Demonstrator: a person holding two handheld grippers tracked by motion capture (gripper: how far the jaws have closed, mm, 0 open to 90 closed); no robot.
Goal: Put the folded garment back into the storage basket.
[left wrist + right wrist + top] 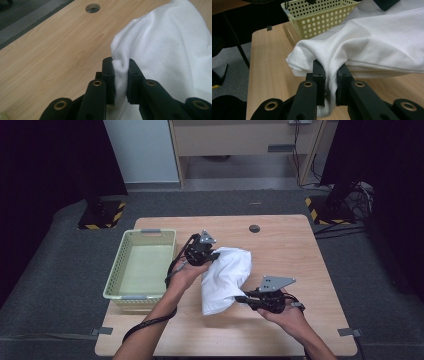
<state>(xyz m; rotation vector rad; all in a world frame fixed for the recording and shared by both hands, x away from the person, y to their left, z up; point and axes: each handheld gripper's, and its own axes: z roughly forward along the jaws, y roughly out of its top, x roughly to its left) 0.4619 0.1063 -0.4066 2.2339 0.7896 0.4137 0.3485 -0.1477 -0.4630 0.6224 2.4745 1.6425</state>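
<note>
Folded white garment (223, 279) gripped at two edges, just right of the yellow perforated basket (116, 274).

The left tongs (121, 75) are clenched on a pinch of fabric at the garment's far edge; the right tongs (329, 75) are clenched on the layered near edge, which hangs just above the worktop (295, 245). To carry it well, I judge both grips should move at the same height and pace toward the basket, keeping the fold taut so no layer slips free or drags.
</note>
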